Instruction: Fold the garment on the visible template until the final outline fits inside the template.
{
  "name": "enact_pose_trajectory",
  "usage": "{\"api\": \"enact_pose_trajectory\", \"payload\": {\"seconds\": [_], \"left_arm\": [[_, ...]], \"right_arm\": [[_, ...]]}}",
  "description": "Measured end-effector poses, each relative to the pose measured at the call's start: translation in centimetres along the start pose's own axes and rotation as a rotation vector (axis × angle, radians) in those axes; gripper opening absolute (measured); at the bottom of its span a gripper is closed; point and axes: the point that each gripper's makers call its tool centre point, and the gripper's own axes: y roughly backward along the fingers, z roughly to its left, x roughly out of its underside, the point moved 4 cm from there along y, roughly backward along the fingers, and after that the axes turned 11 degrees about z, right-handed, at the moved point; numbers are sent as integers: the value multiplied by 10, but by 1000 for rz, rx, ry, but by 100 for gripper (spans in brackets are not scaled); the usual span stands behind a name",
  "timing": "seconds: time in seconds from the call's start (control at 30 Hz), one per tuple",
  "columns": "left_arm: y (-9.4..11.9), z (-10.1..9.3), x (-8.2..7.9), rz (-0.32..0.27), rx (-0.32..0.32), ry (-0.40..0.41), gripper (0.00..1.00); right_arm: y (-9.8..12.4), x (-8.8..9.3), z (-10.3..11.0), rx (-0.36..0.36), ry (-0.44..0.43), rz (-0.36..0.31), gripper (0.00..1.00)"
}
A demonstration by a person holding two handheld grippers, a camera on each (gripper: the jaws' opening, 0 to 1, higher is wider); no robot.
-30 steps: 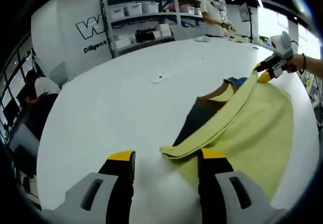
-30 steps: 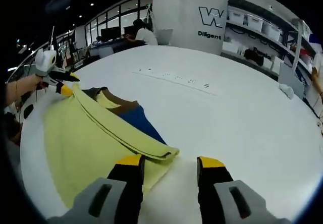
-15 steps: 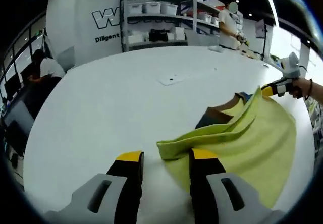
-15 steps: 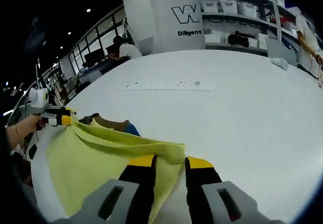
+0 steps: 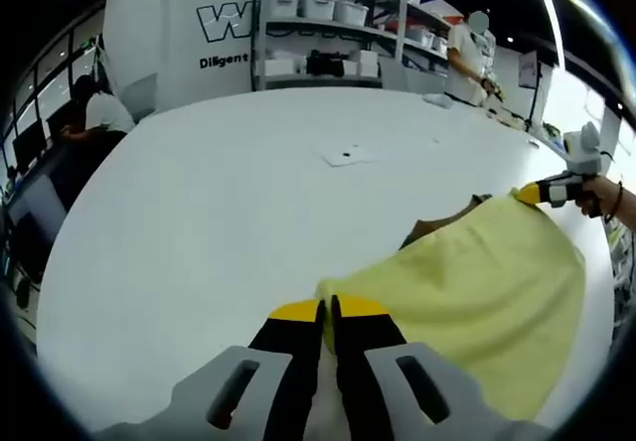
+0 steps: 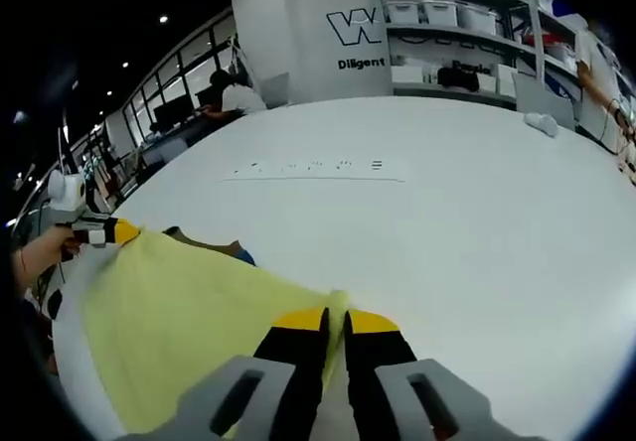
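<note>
A yellow garment (image 5: pixel 467 292) lies over the right part of the white table (image 5: pixel 199 213). My left gripper (image 5: pixel 327 309) is shut on its near corner. The right gripper (image 5: pixel 547 192), held by a hand, grips the far corner. From the right gripper view, my right gripper (image 6: pixel 335 317) is shut on the corner of the yellow garment (image 6: pixel 189 322), and the left gripper (image 6: pixel 111 230) holds the other corner at far left. The edge between the two grippers is stretched tight. A brown piece (image 5: pixel 437 227) peeks out beyond that edge, with a brown and blue bit (image 6: pixel 221 249) showing.
A small white tag (image 5: pixel 345 153) lies mid-table. A row of small marks (image 6: pixel 308 168) runs across the table (image 6: pixel 467 222). Shelves with bins (image 5: pixel 328 34) stand behind the table. One person stands at the back (image 5: pixel 472 54), another sits at a desk (image 5: pixel 99 113).
Both grippers have gone from open to shut on the garment's folded edge. The edge has been raised and drawn taut, and it now hides most of the blue and brown piece.
</note>
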Motion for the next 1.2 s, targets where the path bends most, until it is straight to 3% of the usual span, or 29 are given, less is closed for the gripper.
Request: {"api": "enact_pose_trajectory", "payload": {"seconds": [0.1, 0.23, 0.37, 1.03, 1.2], "left_arm": [[10, 2, -9, -41, -28, -28, 5], [18, 6, -17, -86, -61, -32, 5], [12, 11, -12, -84, -41, 39, 5], [-5, 16, 3, -34, -79, 53, 5], [-5, 14, 3, -29, -82, 28, 5]], "right_arm": [[10, -10, 1, 3, -21, -64, 0], [17, -21, -3, -7, -124, -147, 0], [9, -14, -8, -12, -175, -123, 0], [-8, -8, -14, 26, -165, -94, 0], [-9, -9, -11, 50, -117, -83, 0]]}}
